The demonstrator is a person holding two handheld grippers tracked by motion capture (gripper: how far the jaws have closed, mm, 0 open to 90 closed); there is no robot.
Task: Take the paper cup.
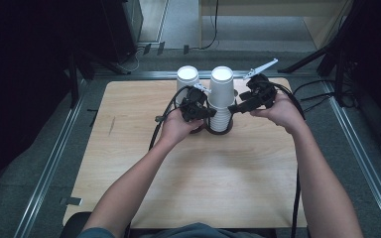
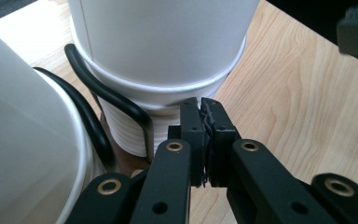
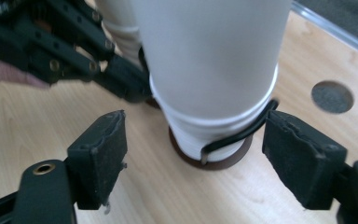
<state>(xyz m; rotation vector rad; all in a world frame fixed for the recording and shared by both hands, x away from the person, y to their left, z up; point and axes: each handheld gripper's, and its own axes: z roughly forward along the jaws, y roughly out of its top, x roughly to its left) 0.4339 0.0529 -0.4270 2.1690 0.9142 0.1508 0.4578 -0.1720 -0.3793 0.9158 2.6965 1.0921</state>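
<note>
Centrally, toward the far edge of the table [image 1: 188,188]: two stacks of white paper cups, upside down, on a dark holder [image 3: 212,161] with a black wire loop. Right stack [image 1: 221,96] taller and nearer; left stack [image 1: 187,79] just beside it, its lower part hidden behind the left hand [image 1: 174,126].

Left tongs [image 1: 209,113] pressed in at the foot of the right stack, on its left side. Jaws together in the left gripper view, tips [image 2: 201,109] touching or nearly touching the rim of a cup; cannot tell whether a rim edge is pinched between them, as the contact is masked by the jaws themselves. Ribbed cup rims visible under the wire loop, left stack a blurred white mass at the left border, cut off.

Right tongs [image 1: 234,107] at the right side of the same stack, held by the right hand [image 1: 278,110]. Jaws wide apart in the right gripper view [image 3: 196,154], one either side of the stack's base, gripping nothing, clear of the cups. Left tongs out of focus beyond the stack there, a fingertip behind them.

Round hole [image 3: 332,96] in the table beyond the right stack. Stack tops cut off in both gripper views; cup count unreadable.
</note>
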